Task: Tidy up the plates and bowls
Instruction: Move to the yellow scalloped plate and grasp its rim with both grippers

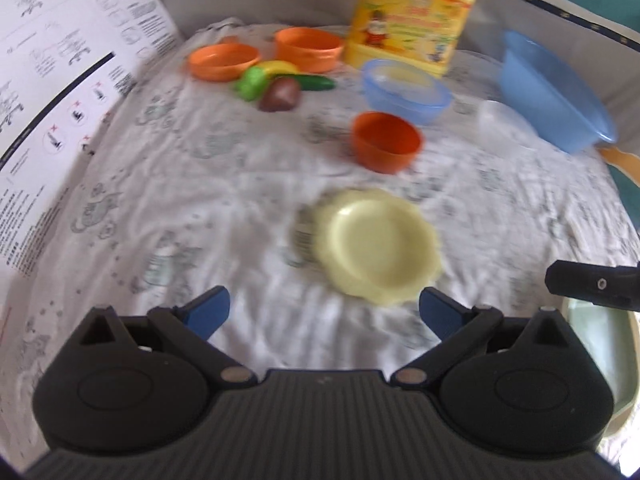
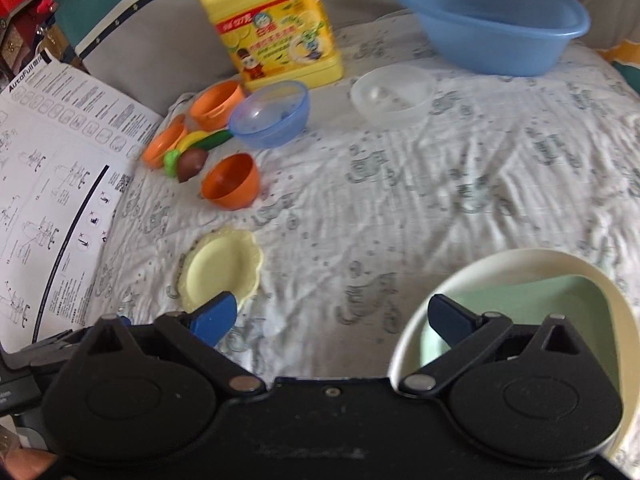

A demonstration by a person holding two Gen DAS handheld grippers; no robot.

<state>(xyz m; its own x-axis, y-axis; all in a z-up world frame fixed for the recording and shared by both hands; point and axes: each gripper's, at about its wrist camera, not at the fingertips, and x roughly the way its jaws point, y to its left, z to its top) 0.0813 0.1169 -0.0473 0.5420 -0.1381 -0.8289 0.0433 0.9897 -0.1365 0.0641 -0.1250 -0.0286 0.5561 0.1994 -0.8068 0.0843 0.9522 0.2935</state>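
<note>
1. A pale yellow scalloped plate (image 1: pixel 380 244) lies flat on the printed cloth (image 1: pixel 200 184), just ahead of the left gripper (image 1: pixel 325 312), whose jaws are spread wide and hold nothing; the line-up suggests this plate is the next pick.
2. The right gripper (image 2: pixel 332 316), jaws likewise apart and empty, hovers with one finger over the rim of a large white bowl with a green inside (image 2: pixel 560 292); nothing shows in it, and it looks like the collecting point.
3. An orange bowl (image 2: pixel 231 182) sits beyond the plate, tipped slightly and empty.
4. Farther back stand a small blue bowl (image 2: pixel 272 114), a clear bowl (image 2: pixel 394 94), and two more orange dishes (image 1: pixel 308 48) beside toy vegetables (image 1: pixel 280 84).
5. A blue basin (image 2: pixel 496 20), apparently empty, and a yellow detergent jug (image 2: pixel 276 24) close the scene; a printed instruction sheet (image 2: pixel 52 152) edges the cloth.
</note>
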